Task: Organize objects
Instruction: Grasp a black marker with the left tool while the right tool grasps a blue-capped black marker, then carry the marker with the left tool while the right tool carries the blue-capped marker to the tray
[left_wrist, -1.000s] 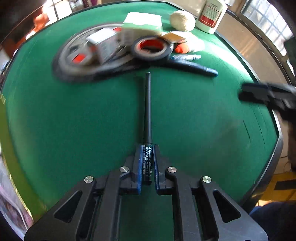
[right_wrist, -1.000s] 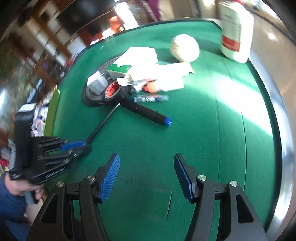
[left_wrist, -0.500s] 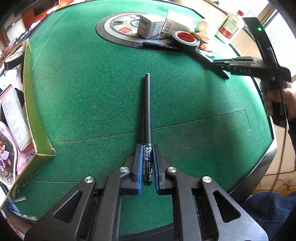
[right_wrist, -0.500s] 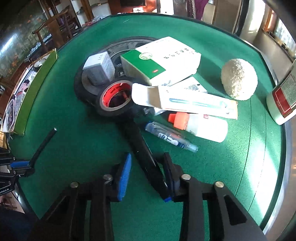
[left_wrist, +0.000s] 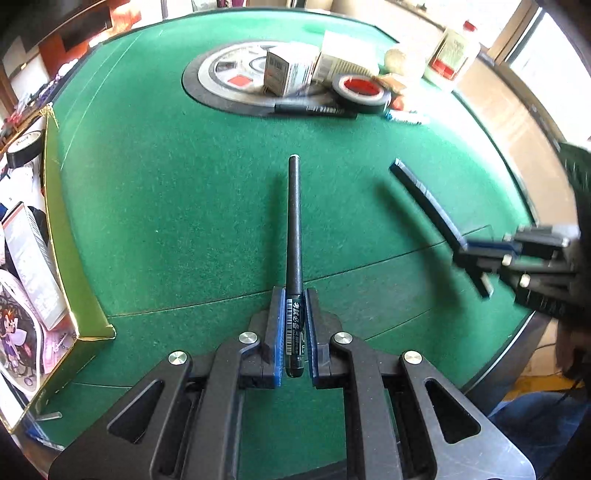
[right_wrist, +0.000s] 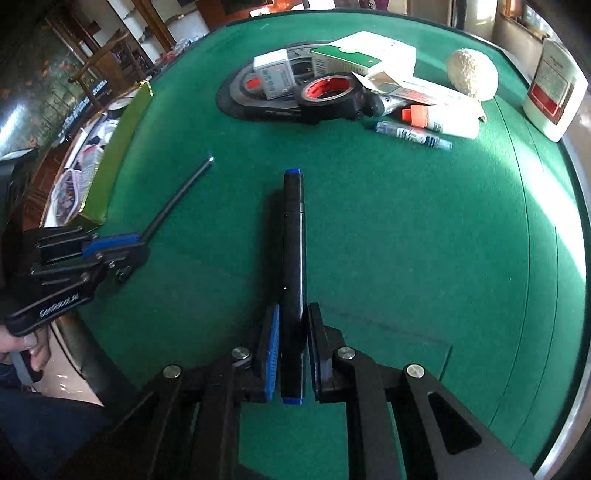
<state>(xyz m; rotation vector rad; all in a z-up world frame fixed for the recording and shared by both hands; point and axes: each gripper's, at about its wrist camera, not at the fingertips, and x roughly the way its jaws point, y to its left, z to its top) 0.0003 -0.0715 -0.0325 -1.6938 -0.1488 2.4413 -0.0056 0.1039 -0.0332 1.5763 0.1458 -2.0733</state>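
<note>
Above green table (left_wrist: 177, 206), left gripper (left_wrist: 294, 328) clamping pen (left_wrist: 294, 229), right gripper (right_wrist: 291, 350) clamping marker (right_wrist: 293, 258)

Both wrist views close, steeply down over green table (left_wrist: 184, 192); share central clutter.

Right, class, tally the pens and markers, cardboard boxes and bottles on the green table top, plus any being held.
Pens and markers: 4 (slim black pen, thick black marker with blue ends, black printed pen, clear blue-printed pen)
Cardboard boxes: 3 (small grey box, green-and-white box, long white open box)
Plastic bottles: 2 (orange-capped white bottle, red-labelled white bottle)
Total: 9
</note>
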